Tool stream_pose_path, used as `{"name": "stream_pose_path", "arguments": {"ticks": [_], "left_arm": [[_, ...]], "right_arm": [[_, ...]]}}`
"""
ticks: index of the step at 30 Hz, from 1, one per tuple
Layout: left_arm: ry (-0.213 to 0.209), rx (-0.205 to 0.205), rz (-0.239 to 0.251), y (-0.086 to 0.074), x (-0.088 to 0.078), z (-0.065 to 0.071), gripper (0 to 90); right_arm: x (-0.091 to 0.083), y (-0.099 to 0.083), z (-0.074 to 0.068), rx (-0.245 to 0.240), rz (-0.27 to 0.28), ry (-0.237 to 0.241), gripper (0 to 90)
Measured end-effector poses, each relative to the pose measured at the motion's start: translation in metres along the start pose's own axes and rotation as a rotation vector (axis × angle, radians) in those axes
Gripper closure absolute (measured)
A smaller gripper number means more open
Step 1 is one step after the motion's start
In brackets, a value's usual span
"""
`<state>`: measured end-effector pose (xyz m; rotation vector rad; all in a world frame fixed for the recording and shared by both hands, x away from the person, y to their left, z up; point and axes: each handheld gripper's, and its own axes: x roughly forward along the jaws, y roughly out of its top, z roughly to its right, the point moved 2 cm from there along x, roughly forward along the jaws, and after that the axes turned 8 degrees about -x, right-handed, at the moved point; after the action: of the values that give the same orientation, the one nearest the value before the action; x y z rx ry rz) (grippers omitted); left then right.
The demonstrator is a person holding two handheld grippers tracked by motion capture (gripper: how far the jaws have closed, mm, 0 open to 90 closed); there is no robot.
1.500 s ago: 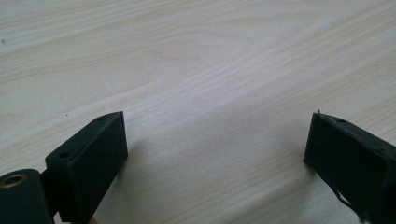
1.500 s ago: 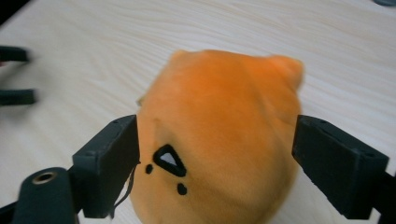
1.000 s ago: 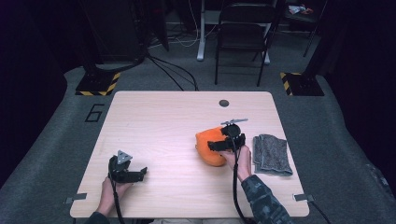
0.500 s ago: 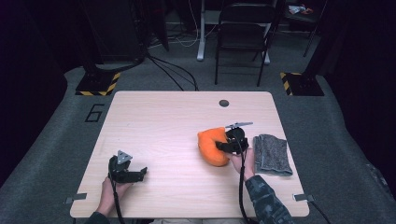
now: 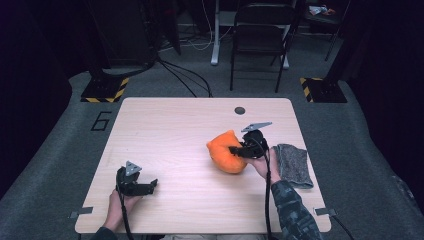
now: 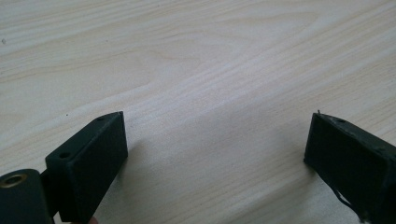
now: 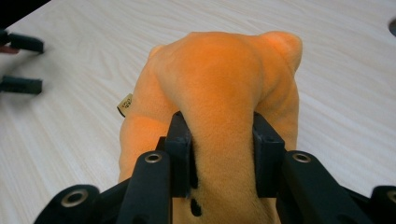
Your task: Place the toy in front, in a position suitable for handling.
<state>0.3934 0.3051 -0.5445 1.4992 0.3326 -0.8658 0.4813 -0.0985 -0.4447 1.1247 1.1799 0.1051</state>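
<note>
Your right gripper (image 5: 234, 149) has its jaws pinched on the orange plush toy (image 5: 226, 152), and they have just been closing in on it, with a fold of the soft orange body caught between the two pads. In the right gripper view that fold (image 7: 224, 140) bulges up between the black jaws and the rest of the toy swells out ahead of them, resting on the desk (image 5: 175, 130); a small tan tag (image 7: 124, 104) sticks out from the toy's flank, to the left of the jaws in that view. From above, the toy sits directly in front of this gripper's tips, on the side away from your hand, and the grey three-cornered plate rides on top of the gripper body. Just behind your right hand, on the far side from the toy, a folded grey cloth (image 5: 295, 164) lies flat on the desk, close to your wrist but apart from the gripper. Your left gripper (image 5: 151, 184) rests low near your edge of the desk, well apart from the toy, and its jaws stand spread wide with bare wood grain between them, as the left gripper view shows (image 6: 215, 154). A small dark round spot (image 5: 240, 110) marks the desk beyond the toy, farther out than your right gripper.
</note>
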Motion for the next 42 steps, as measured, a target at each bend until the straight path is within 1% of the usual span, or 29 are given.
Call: {"name": "stream_pose_path", "arguments": {"ticks": [5,8,10,11,12,13,15,16,17,18,19,20,21,22,23,24,25,26,27,29,30,32,34,36,37,39,40,41,42], "left_arm": [[0.0,0.0,0.0,0.0,0.0,0.0,5.6],[0.001,-0.001,0.001,0.0,0.0,0.0,5.7],[0.001,-0.001,0.001,0.0,0.0,0.0,5.7],[0.001,-0.001,0.001,0.0,0.0,0.0,5.6],[0.001,-0.002,0.001,0.0,0.0,0.0,5.7],[0.002,-0.005,0.002,0.0,0.0,0.0,5.7],[0.004,-0.002,0.002,0.0,0.0,0.0,5.7],[0.004,0.0,0.003,0.0,0.0,0.0,5.7],[0.004,0.0,0.002,-0.001,-0.001,0.0,5.7],[0.004,0.001,0.002,-0.001,-0.001,0.0,5.7],[0.004,0.0,0.002,-0.001,-0.001,0.0,5.7],[0.004,0.0,0.002,-0.001,-0.001,0.0,5.7],[0.004,0.0,0.002,-0.001,-0.001,0.0,5.7],[0.004,0.0,0.002,-0.001,-0.001,0.0,5.6],[0.004,0.0,0.002,-0.001,-0.001,0.0,5.7],[0.004,0.0,0.002,-0.001,0.0,0.0,5.6],[0.004,0.0,0.002,-0.001,-0.001,0.0,5.6],[0.004,0.0,0.002,-0.001,-0.001,0.0,5.7],[0.004,0.004,0.001,0.0,-0.001,0.0,5.7],[0.004,0.002,0.002,-0.001,-0.001,0.0,5.7],[0.005,0.002,0.001,-0.001,-0.001,0.0,5.7],[0.005,0.002,0.001,-0.001,-0.001,0.0,5.7],[0.005,0.002,0.001,-0.001,-0.001,0.0,5.7],[0.005,0.002,0.001,-0.001,-0.001,0.0,5.7],[0.005,0.002,0.001,-0.001,-0.001,0.0,5.7],[0.005,0.002,0.001,-0.001,-0.001,0.0,5.7],[0.005,0.001,0.002,-0.001,-0.001,0.0,5.7],[0.004,0.002,0.001,-0.001,-0.001,0.0,5.7],[0.004,-0.001,-0.002,-0.001,-0.001,0.0,5.7]], "right_arm": [[-0.001,0.008,0.004,-0.128,-0.004,0.054,65.0],[0.002,0.01,0.009,-0.176,-0.033,0.08,64.1],[0.007,0.009,0.011,-0.188,-0.056,0.086,63.2],[0.011,0.007,0.012,-0.19,-0.075,0.081,62.5],[0.016,0.005,0.013,-0.206,-0.096,0.074,61.3],[0.019,0.003,0.014,-0.209,-0.103,0.066,60.3],[0.02,0.002,0.016,-0.192,-0.084,0.067,56.2],[0.02,0.002,0.016,-0.188,-0.087,0.056,53.2],[0.019,0.002,0.016,-0.185,-0.094,0.058,50.0],[0.019,0.002,0.016,-0.184,-0.09,0.057,44.1],[0.018,0.002,0.015,-0.171,-0.092,0.037,35.5],[0.016,0.002,0.015,-0.155,-0.076,0.042,25.4],[0.013,0.002,0.016,-0.131,-0.054,0.033,14.9],[0.01,0.003,0.015,-0.088,-0.039,0.009,13.3],[0.007,0.002,0.013,-0.047,-0.019,-0.005,14.9],[0.004,0.002,0.012,-0.017,-0.011,-0.04,12.5],[0.001,0.002,0.01,0.03,0.001,-0.06,11.3],[0.0,0.002,0.008,0.057,-0.003,-0.083,9.9],[-0.002,0.001,0.006,0.104,-0.028,-0.136,6.1],[-0.003,0.0,0.002,0.136,-0.051,-0.177,1.1],[-0.005,-0.001,-0.001,0.17,-0.032,-0.188,0.0],[-0.005,-0.002,-0.003,0.212,-0.025,-0.191,0.0],[-0.002,-0.004,-0.004,0.229,-0.031,-0.177,0.0],[0.001,-0.004,-0.005,0.25,-0.031,-0.186,0.0],[0.003,-0.005,-0.005,0.265,-0.026,-0.185,1.3],[0.007,-0.005,-0.005,0.28,-0.027,-0.217,5.5],[0.01,-0.006,-0.004,0.277,-0.033,-0.22,9.4],[0.013,-0.007,-0.005,0.29,-0.037,-0.217,14.8],[0.014,-0.008,-0.005,0.293,-0.033,-0.223,15.2]]}}
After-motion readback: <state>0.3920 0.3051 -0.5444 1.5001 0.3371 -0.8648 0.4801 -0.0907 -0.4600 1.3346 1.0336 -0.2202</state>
